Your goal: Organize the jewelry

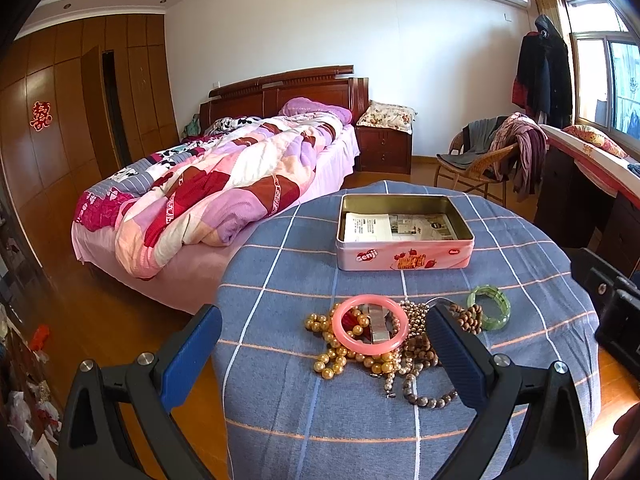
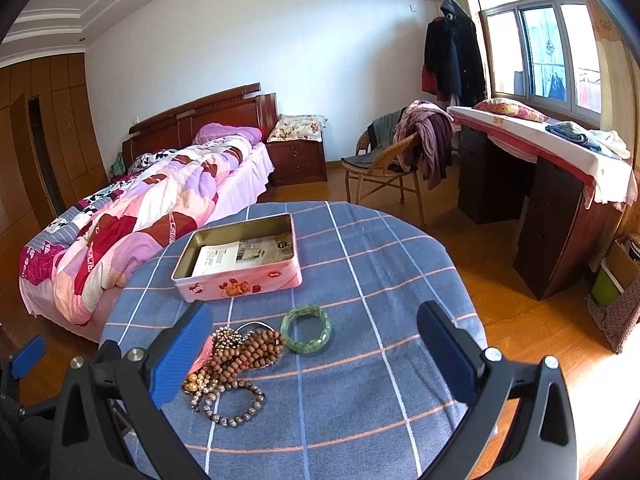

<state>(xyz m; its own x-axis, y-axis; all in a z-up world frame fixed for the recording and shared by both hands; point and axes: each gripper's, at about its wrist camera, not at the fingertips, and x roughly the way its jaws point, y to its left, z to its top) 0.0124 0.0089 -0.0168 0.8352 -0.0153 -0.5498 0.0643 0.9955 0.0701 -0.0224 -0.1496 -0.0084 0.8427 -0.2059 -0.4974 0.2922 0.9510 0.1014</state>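
Jewelry pile (image 1: pixel 380 340) between spread left fingers (image 1: pixel 452 352)

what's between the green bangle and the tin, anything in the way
Nothing visible. The green bangle lies apart from the jewelry pile, with only bare checked cloth between it and the open tin. The right tongs hang open above it.

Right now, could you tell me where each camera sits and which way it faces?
Left wrist: on the left gripper, facing the pink bangle and tin; open blue fingers, hand edge lower right.
Right wrist: on the right gripper, right of the pile, facing the green bracelet; open fingers.
Shared: tin, green bracelet, wooden beads, checked cloth, bed.
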